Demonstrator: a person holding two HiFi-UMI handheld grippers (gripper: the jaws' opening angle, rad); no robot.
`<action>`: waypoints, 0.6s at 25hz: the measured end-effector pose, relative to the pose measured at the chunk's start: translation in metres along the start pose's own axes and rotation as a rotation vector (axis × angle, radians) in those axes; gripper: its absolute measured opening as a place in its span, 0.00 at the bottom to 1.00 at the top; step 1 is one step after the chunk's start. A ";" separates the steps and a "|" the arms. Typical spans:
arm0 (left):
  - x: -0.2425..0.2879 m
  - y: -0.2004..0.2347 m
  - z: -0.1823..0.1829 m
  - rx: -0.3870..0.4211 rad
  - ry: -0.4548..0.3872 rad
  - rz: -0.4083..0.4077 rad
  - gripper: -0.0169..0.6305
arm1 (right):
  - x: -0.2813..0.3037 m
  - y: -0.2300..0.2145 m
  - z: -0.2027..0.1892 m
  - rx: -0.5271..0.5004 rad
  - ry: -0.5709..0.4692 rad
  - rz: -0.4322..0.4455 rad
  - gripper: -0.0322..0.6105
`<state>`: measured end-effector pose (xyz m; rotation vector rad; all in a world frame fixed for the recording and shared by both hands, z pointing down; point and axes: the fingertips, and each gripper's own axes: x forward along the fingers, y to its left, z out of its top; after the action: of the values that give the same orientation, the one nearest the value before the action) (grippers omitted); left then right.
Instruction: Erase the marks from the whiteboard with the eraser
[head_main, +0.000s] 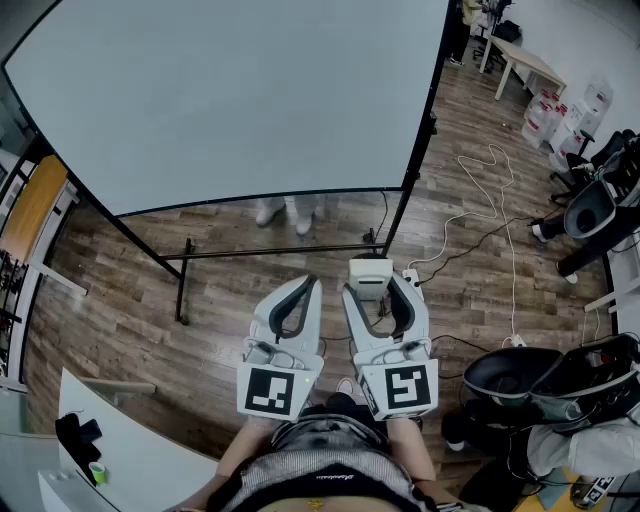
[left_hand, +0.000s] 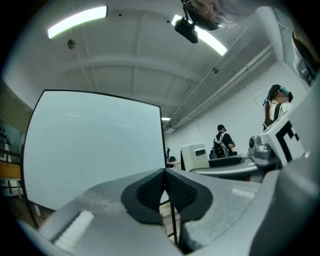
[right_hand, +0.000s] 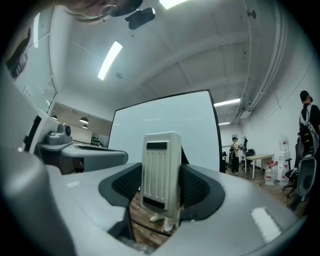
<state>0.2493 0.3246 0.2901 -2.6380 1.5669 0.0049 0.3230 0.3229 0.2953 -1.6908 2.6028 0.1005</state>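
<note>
Right tongs (right_hand: 161, 195) pinched the eraser (right_hand: 161, 170) upright, lower centre of head view, well apart from the whiteboard (head_main: 230, 100); left tongs (left_hand: 165, 192) pressed together, empty; no marks visible; likely approach step; next move needs the eraser's face flat on the whiteboard.

Wood-plank floor (head_main: 130, 300), white cable (head_main: 511, 285) looping — whiteboard stand (head_main: 270, 251) upon it

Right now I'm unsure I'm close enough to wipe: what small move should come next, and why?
Probably lift the right gripper forward to the whiteboard: its jaws are shut on the eraser, but it hangs low, apart from the board. No marks show on the board in any view, so scan it while closing in.
</note>
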 end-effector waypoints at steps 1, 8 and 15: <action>0.003 -0.002 0.000 -0.001 -0.002 0.000 0.03 | 0.001 -0.001 0.000 -0.010 0.004 0.008 0.43; 0.024 -0.025 -0.006 -0.014 0.000 0.001 0.03 | -0.001 -0.021 -0.008 -0.025 0.039 0.051 0.43; 0.043 -0.038 -0.019 -0.029 0.022 0.027 0.03 | 0.000 -0.045 -0.021 -0.022 0.057 0.083 0.43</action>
<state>0.3025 0.3041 0.3100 -2.6476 1.6211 0.0010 0.3638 0.3028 0.3144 -1.6158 2.7241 0.0851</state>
